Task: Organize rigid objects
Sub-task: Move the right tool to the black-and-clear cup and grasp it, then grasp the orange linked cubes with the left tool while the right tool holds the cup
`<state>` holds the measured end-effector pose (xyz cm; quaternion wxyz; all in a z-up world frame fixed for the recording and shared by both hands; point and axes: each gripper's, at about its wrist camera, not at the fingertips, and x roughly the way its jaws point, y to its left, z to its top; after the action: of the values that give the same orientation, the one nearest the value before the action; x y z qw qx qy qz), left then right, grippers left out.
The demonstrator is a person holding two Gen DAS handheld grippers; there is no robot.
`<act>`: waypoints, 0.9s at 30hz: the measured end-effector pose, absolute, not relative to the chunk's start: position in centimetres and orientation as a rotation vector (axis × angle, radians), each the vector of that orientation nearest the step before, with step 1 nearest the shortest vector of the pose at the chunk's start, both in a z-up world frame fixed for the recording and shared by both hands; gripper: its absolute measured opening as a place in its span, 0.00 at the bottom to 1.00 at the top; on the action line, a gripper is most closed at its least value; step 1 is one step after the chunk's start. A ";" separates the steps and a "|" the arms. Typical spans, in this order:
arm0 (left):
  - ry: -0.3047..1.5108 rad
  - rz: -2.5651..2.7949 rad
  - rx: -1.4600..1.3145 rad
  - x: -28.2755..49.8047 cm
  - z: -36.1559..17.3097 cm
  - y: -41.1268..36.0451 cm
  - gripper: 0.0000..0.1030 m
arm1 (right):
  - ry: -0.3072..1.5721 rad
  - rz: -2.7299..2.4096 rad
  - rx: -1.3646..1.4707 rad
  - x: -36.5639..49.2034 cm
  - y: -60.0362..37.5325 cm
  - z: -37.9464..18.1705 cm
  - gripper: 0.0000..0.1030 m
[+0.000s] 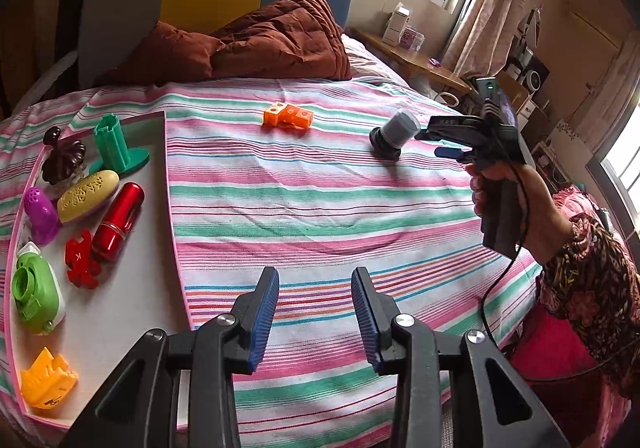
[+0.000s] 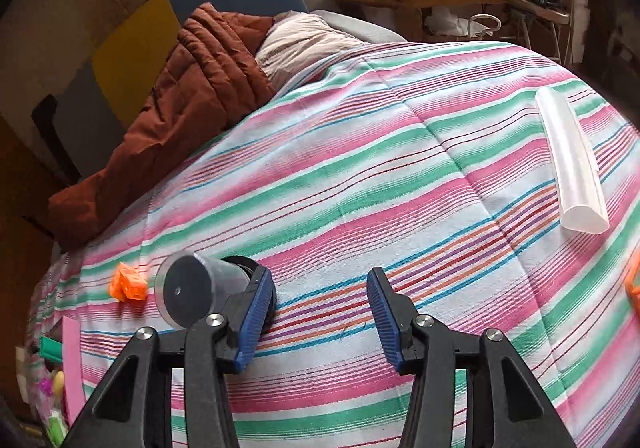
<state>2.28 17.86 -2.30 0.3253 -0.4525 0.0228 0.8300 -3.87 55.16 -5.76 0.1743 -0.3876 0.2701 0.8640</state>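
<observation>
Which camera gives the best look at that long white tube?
The right wrist view: the white tube lies in full on the striped bedspread at the right. The left wrist view does not show it at all.

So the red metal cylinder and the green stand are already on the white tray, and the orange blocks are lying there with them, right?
Not quite. The orange blocks are not on the white tray; they lie out on the striped bedspread, as the left wrist view shows. The red metal cylinder and green stand are on the tray.
</observation>
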 end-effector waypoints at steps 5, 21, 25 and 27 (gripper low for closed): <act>0.056 2.178 -1.201 2.0 -2.5 17.9 0.36 | 0.717 2.615 -1.019 -4.5 52.5 -4.9 0.59; 0.064 2.180 -1.216 0.2 -1.9 19.7 0.36 | 0.329 2.707 -1.001 -7.4 47.9 -6.0 0.43; 0.052 2.213 -1.208 -2.0 -1.3 21.5 0.36 | 0.322 2.705 -0.947 -5.8 47.6 -5.8 0.43; 0.049 2.231 -1.222 -3.7 -1.2 22.6 0.37 | 0.315 2.701 -0.925 -5.3 47.3 -5.8 0.43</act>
<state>-3.69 22.62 -1.19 0.2944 -0.4589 0.0184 0.8381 -5.31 47.30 -5.83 0.1339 -0.3192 0.1088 0.9319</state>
